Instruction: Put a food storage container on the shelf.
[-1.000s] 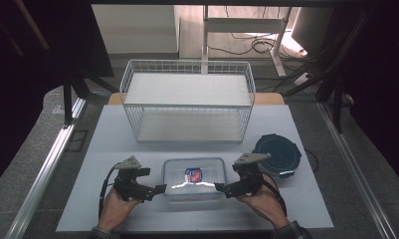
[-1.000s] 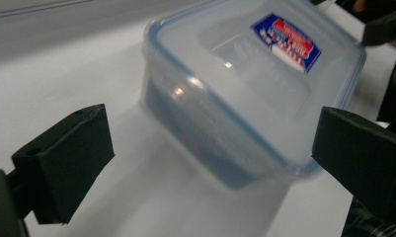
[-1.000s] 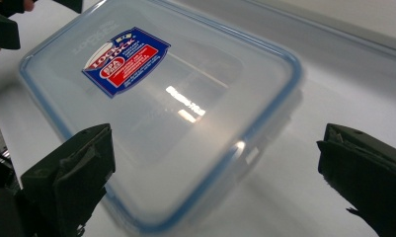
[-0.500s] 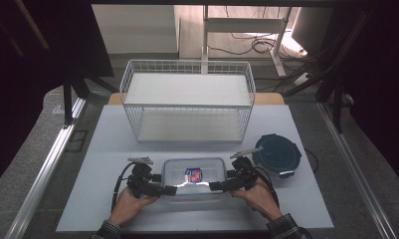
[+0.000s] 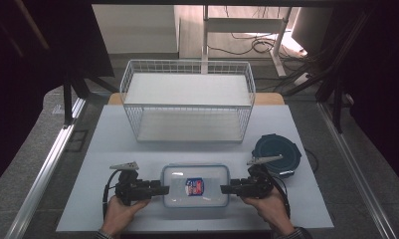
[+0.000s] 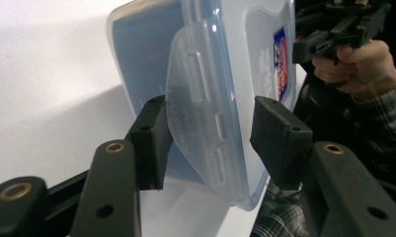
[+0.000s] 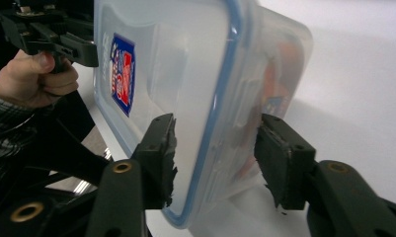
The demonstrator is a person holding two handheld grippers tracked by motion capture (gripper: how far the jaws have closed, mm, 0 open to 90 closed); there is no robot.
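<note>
A clear rectangular food box (image 5: 195, 185) with a blue-sealed lid and a red-and-blue label lies near the table's front edge. My left gripper (image 5: 163, 189) is at its left end and my right gripper (image 5: 225, 189) at its right end. In the left gripper view the box (image 6: 235, 59) has its latch flap (image 6: 198, 128) between my open jaws, with a gap on one side. In the right gripper view the other end of the box (image 7: 185, 74) sits between my open jaws, the lid edge toward one pad.
A white wire basket (image 5: 188, 102) stands at the back middle of the white table (image 5: 107, 144). A round dark blue lidded container (image 5: 276, 152) sits just behind my right hand. A metal rail (image 5: 48, 164) runs along the table's left side.
Both grippers have moved inward along the table, and their jaws now straddle the two ends of the box. The box has stayed in place.
</note>
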